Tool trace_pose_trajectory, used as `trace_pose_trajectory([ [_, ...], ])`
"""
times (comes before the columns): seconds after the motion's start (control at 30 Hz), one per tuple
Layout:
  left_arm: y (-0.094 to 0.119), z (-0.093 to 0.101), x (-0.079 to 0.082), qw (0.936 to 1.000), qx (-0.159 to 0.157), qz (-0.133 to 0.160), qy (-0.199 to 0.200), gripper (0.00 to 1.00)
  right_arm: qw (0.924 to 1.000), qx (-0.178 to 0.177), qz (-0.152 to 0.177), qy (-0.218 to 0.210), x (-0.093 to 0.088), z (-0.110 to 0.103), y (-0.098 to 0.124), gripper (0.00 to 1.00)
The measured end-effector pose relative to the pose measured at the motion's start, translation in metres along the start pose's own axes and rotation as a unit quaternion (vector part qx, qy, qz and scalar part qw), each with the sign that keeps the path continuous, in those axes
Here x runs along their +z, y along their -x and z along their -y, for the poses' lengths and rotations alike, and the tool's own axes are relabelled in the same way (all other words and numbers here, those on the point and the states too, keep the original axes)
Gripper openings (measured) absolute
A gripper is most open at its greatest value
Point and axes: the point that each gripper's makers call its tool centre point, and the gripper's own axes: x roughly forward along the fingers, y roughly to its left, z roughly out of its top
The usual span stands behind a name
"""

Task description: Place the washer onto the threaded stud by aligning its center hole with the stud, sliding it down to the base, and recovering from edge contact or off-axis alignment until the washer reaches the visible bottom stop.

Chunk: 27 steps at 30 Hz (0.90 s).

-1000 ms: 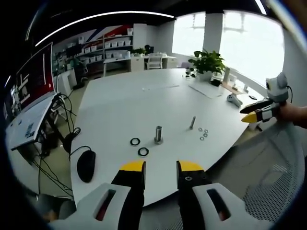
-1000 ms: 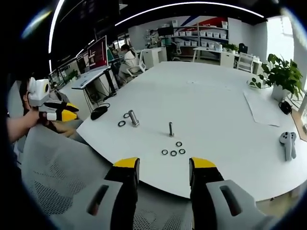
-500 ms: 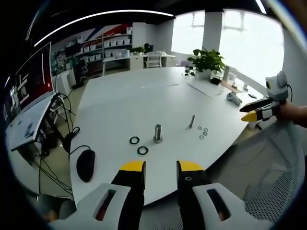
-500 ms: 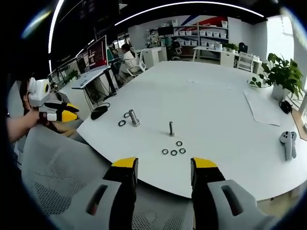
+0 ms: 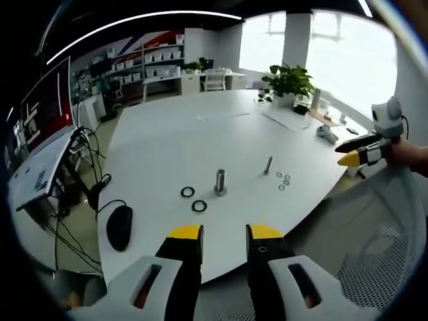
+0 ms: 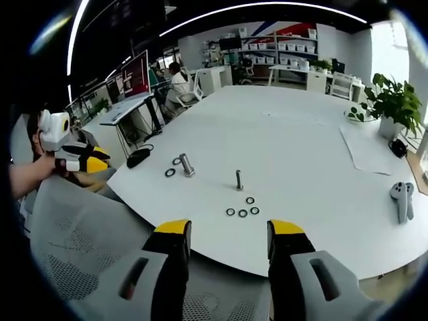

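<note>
A thin threaded stud (image 6: 238,179) stands upright on the white table (image 6: 301,147), with three small washers (image 6: 242,212) lying just in front of it. In the left gripper view the same stud (image 5: 268,165) and washers (image 5: 283,180) sit right of centre. My right gripper (image 6: 229,229) is open and holds nothing, hovering off the table's near edge. My left gripper (image 5: 225,234) is also open with nothing in it, short of the table edge. Each gripper shows at the side of the other's view: the right gripper (image 5: 358,154) and the left gripper (image 6: 83,160).
A thicker stud (image 5: 220,182) stands with two larger black washers (image 5: 194,199) beside it. A black mouse (image 5: 120,227) lies near the table's corner. A controller (image 6: 400,200), a paper sheet and a potted plant (image 6: 391,100) are at the far side. A mesh chair back (image 6: 80,234) fills the foreground.
The right gripper's jaws have spread slightly wider. Both views have drifted a little; nothing on the table has moved.
</note>
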Motion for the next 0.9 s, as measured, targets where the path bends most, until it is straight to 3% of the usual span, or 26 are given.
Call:
trace_pose_trajectory([
  [0.63, 0.0, -0.001, -0.003, 0.9999, 0.003, -0.008, 0.006, 0.23, 1.0, 0.005, -0.002, -0.002, 0.0, -0.002, 0.001, 0.48],
  [0.77, -0.001, 0.007, -0.006, 0.9999, -0.001, -0.015, -0.004, 0.23, 1.0, 0.005, -0.002, -0.006, -0.001, -0.003, 0.002, 0.49],
  [0.9, -0.001, 0.001, -0.005, 0.9999, -0.001, -0.012, 0.002, 0.23, 1.0, 0.003, 0.0, -0.003, 0.0, -0.003, 0.002, 0.49],
])
